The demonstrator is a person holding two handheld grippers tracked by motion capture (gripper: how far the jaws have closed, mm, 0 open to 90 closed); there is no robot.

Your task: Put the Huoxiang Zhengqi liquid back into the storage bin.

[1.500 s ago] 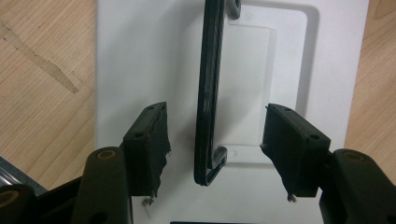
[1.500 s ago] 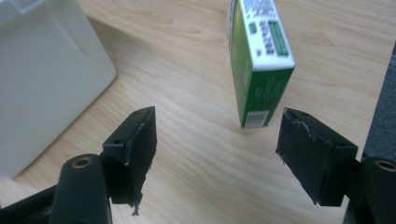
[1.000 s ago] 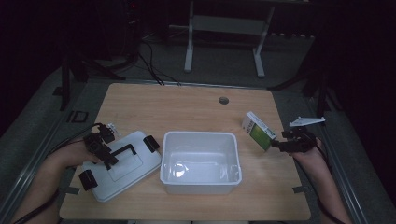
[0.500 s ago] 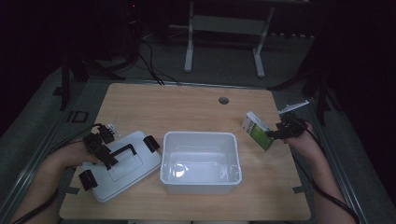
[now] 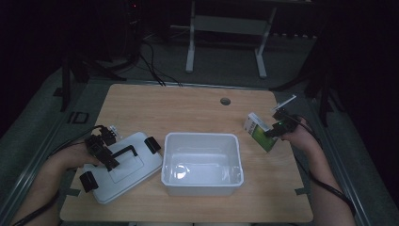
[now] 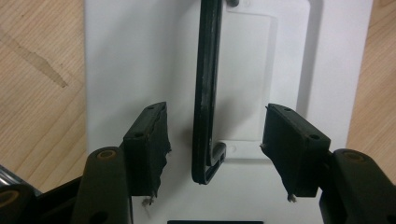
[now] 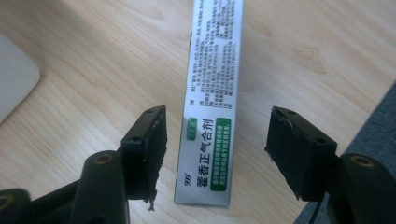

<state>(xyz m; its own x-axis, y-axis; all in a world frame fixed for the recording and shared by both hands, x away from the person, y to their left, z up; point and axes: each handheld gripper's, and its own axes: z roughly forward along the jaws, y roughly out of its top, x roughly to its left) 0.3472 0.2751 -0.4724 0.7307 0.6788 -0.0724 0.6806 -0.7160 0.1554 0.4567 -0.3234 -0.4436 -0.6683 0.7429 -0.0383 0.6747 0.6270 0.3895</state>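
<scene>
your right gripper (image 7: 215,149) has its jaws wide apart, one on each side of the box (image 7: 212,116), not touching it. the box is on the tabletop (image 5: 188,108), near the right edge, just beside the empty tub (image 5: 202,162). if you close too low on the box's end, i think it may tip or slide away. your left gripper (image 6: 212,149) also has its jaws apart, around the black handle (image 6: 206,93) of the lid (image 5: 124,167), which lies flat left of the tub. squeeze off-center and the handle could slip out.
</scene>
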